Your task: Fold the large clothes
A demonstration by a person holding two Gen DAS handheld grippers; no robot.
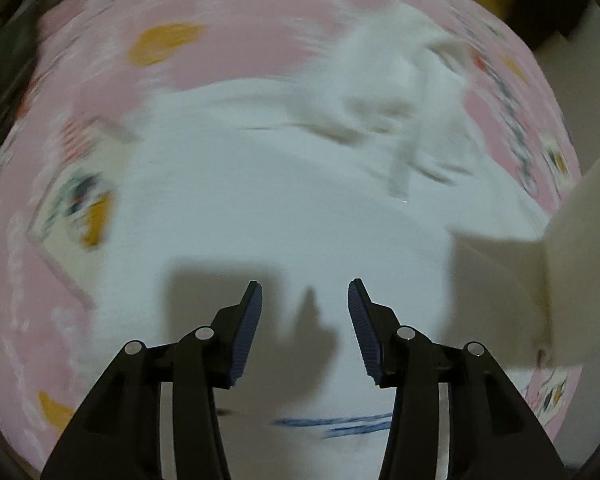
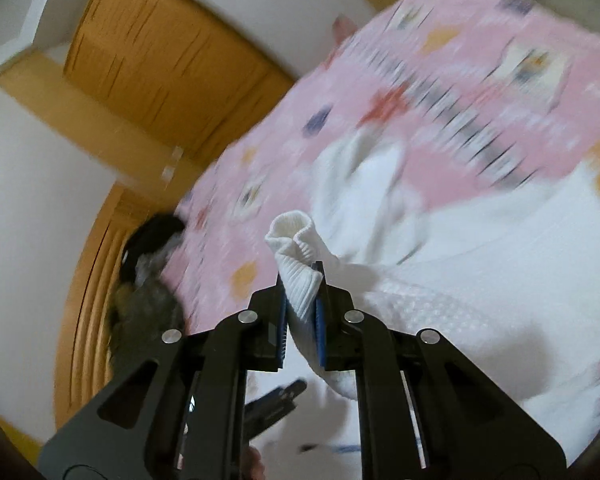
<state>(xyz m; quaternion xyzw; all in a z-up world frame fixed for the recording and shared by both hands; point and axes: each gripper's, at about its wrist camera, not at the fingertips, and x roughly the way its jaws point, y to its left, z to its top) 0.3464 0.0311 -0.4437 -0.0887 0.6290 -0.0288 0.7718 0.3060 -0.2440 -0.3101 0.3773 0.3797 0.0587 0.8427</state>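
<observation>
A large white knitted garment [image 1: 284, 200] lies spread on a pink patterned bedspread [image 1: 240, 32]. My left gripper [image 1: 305, 284] hangs over the garment's flat middle, pointing down, open with nothing between its blue pads. A blue line marks the fabric near the bottom. A lifted white sleeve [image 1: 580, 260] crosses the right edge of that view. In the right wrist view my right gripper [image 2: 300, 280] is shut on the sleeve's ribbed cuff [image 2: 292, 236], held up above the garment [image 2: 480, 260] and bedspread [image 2: 440, 80]. Both views are motion-blurred.
A dark heap of clothes [image 2: 148, 280] sits at the bed's left edge, also dark clothes [image 1: 20, 20] at the top left. Orange-brown wooden furniture [image 2: 160, 60] and a white wall stand beyond the bed.
</observation>
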